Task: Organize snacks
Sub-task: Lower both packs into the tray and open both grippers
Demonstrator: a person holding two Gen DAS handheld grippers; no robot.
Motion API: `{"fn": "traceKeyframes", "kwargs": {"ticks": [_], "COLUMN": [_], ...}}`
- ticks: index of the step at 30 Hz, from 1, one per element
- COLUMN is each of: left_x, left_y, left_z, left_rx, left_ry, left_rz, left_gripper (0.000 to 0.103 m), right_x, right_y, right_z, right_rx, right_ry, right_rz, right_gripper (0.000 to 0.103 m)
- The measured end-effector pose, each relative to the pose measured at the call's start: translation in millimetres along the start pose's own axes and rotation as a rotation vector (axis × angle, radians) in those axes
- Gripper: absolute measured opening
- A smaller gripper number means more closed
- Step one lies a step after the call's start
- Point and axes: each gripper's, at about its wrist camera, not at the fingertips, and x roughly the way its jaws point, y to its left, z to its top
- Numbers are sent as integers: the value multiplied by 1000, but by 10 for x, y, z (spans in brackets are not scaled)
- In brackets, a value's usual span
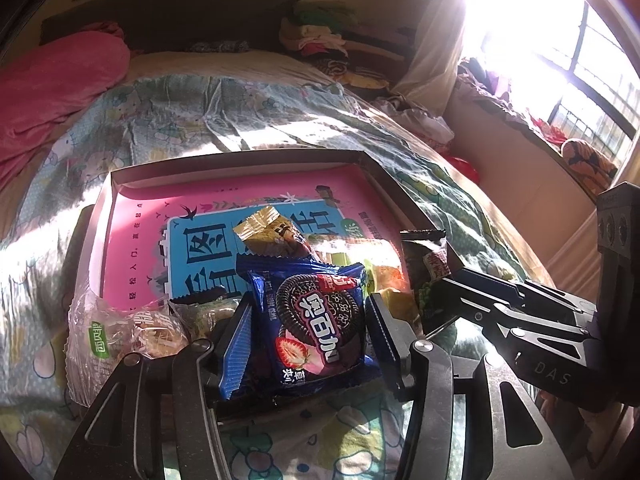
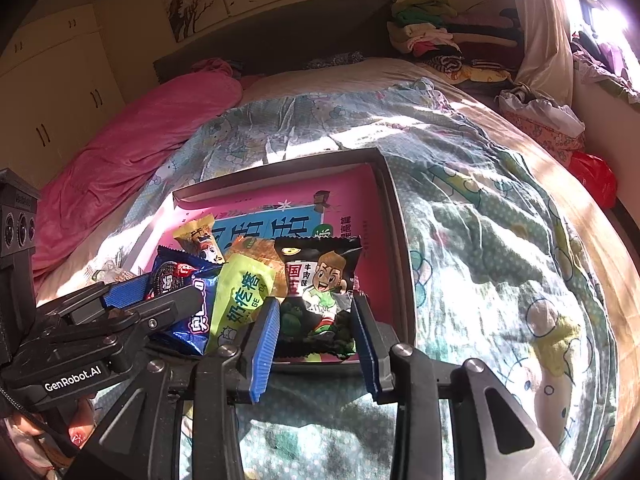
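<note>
A: Honestly, the risk is the blue cookie packet [image 1: 316, 316] slipping. The left gripper [image 1: 306, 340] has its fingers on either side of it with gaps showing, so nothing presses on that slick wrapper, and it hangs over the near rim of the tray [image 1: 240, 160].

B: And the right gripper [image 2: 316, 334]?

A: Narrow, flanking the black cartoon packet [image 2: 320, 292]; I can't tell whether the pads truly pinch it.

B: What's in the tray?

A: A pink printed sheet, a gold packet [image 1: 268, 234], a yellow-green packet [image 2: 240, 300]. A clear bag [image 1: 120, 332] lies outside, on the quilt [image 1: 208, 112].
</note>
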Motion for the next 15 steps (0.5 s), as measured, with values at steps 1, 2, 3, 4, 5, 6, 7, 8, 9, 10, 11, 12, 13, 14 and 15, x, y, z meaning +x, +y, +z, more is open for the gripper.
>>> {"fn": "traceKeyframes", "kwargs": {"ticks": [1,2,3,4,5,6,7,8,9,10,11,12,13,14,15], "left_x": [-1,-6,-7,-6,-13,-17,-23,-29,-34,-39,-45,-48,-52,-55,-58], "left_y": [0,-1,0,-2,-3,-4,-10,-10,-8,-4,-2,0,-2,-1,-1], "left_z": [1,0,0,1,0,-2,-7,-8,-9,-9,-14,-11,-11,-9,-9], "left_rx": [0,0,0,1,2,3,5,6,5,3,2,2,2,2,1], "left_ry": [1,0,1,1,1,2,2,3,3,3,4,5,5,7,7], "left_rz": [0,-1,-1,-1,-1,-1,-1,-2,-3,-7,-9,-10,-11,-11,-11], "left_gripper": [57,57,57,57,57,58,58,58,59,59,60,60,60,60,60], "right_x": [2,0,-1,-1,-2,-2,-2,0,0,-1,-2,-4,-5,-1,1], "right_y": [-3,-4,-1,1,3,3,2,-4,-7,-8,-6,-3,-4,-3,0], "right_z": [2,0,1,1,0,-1,-2,-2,-4,-4,-5,-5,-7,-6,-7], "right_rx": [3,4,4,3,2,3,5,10,15,18,19,18,16,16,15], "right_ry": [1,1,2,3,4,5,6,7,8,8,9,9,8,9,10], "right_rz": [0,0,-1,-3,-3,-3,-2,1,4,4,4,4,5,6,6], "right_gripper": [37,37,37,37,37,37,37,37,37,37,38,38,38,38,39]}}
